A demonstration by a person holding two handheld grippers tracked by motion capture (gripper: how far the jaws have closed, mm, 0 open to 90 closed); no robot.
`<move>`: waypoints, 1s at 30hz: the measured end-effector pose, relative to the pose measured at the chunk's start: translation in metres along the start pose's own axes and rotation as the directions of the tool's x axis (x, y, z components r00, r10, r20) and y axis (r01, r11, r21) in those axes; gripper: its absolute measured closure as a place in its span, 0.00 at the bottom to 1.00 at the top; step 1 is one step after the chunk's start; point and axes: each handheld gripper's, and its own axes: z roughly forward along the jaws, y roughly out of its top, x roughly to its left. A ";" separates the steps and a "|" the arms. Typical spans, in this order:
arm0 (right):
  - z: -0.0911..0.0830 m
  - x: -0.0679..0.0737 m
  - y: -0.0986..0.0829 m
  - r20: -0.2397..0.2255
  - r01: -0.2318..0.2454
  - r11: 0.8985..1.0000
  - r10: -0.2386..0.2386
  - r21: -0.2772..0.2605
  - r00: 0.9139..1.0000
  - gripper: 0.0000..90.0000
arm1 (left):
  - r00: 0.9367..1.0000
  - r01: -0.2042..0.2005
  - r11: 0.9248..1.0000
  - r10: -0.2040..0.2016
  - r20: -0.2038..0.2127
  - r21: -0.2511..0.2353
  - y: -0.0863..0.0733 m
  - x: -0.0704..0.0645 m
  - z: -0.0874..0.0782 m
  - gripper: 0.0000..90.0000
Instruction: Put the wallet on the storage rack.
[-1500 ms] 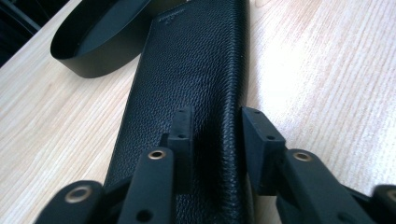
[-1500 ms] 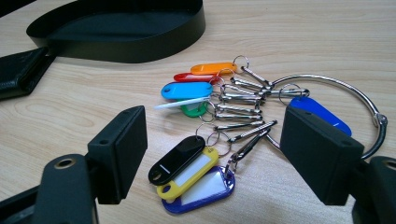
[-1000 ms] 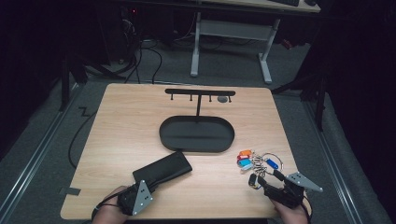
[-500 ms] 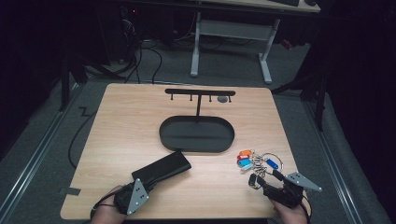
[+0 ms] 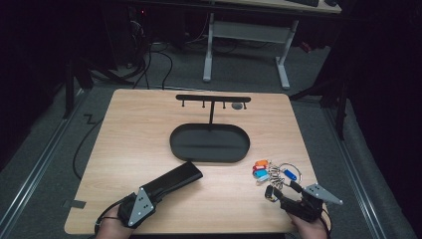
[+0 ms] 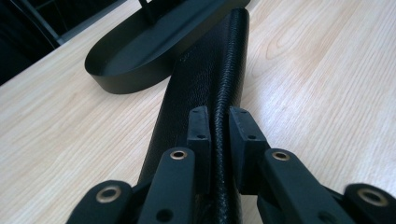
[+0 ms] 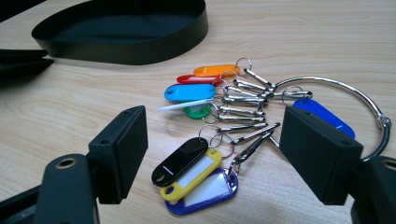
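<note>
Left gripper (image 6: 218, 135) — jaws clamped on the stitched edge of a black case (image 6: 205, 88), which lay flat on the worktop (image 5: 134, 144), its far end just beside the oval tray (image 5: 209, 143). Right gripper (image 7: 212, 158) — jaws wide apart, hovering over a key ring (image 7: 327, 100) near the worktop's right front. Tags (image 7: 194, 170) on the ring: orange, red, blue, green, black, yellow. Label windows blank — no writing legible anywhere.

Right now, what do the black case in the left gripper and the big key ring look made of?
Black case: looks like leather or an imitation, matte, with pebbled grain and a stitched edge. Key ring: polished metal wire, bright glints; its tags look like glossy coloured plastic.
</note>
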 end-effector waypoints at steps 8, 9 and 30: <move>0.002 0.001 0.000 -0.006 0.004 1.000 -0.004 0.005 1.000 0.27 | 0.996 0.087 0.996 -0.086 0.033 -0.018 0.005 0.004 -0.006 0.89; 0.002 0.001 0.000 -0.006 0.004 1.000 -0.004 0.005 1.000 0.27 | 0.996 0.087 0.996 -0.086 0.033 -0.018 0.005 0.004 -0.006 0.89; 0.002 0.001 0.000 -0.004 0.005 1.000 -0.005 0.005 1.000 0.27 | 0.937 0.324 0.942 -0.307 0.164 -0.092 0.009 0.023 -0.017 0.90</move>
